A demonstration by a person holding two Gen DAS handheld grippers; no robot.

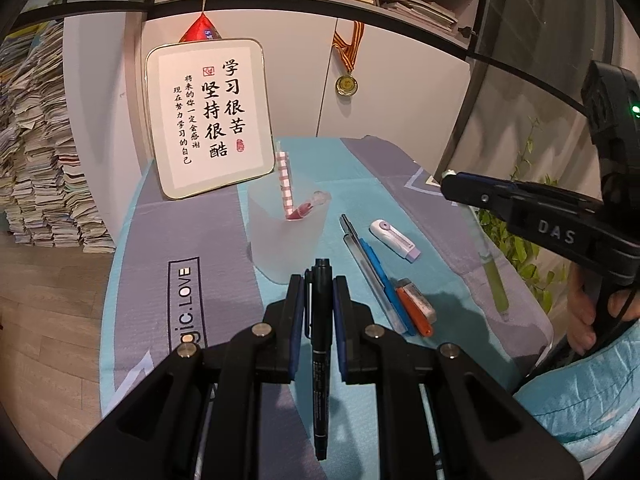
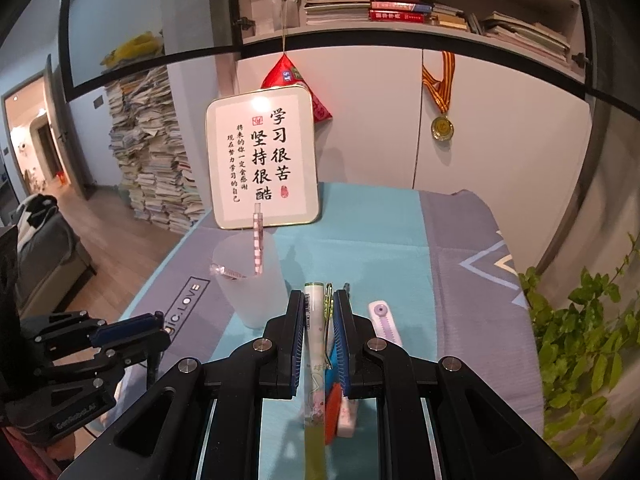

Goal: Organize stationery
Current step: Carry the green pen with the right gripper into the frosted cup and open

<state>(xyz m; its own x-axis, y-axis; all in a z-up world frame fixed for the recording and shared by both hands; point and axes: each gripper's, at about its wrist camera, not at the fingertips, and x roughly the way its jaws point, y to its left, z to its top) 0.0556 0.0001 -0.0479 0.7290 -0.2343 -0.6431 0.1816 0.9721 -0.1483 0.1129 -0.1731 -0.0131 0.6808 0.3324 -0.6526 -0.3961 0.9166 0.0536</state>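
Observation:
In the left wrist view my left gripper (image 1: 319, 280) is shut on a black marker (image 1: 320, 344), which lies lengthwise between the pads. Just beyond it stands a frosted cup (image 1: 286, 236) holding a pink checked pen (image 1: 285, 184). To the cup's right lie a blue pen (image 1: 380, 276), an orange-capped item (image 1: 414, 312) and a white-and-purple correction tape (image 1: 394, 237). My right gripper (image 2: 320, 296) is shut on a pale green pen (image 2: 314, 344), above the table and right of the cup (image 2: 250, 280). From the left wrist view the right gripper (image 1: 450, 184) shows at the right, with the green pen (image 1: 494, 280) hanging below it.
A framed calligraphy sign (image 1: 208, 120) leans on the wall behind the cup. The blue and grey cloth (image 1: 192, 240) covers the table. A green plant (image 2: 580, 340) stands off the right edge. Paper stacks (image 1: 36, 160) rise on the floor at left.

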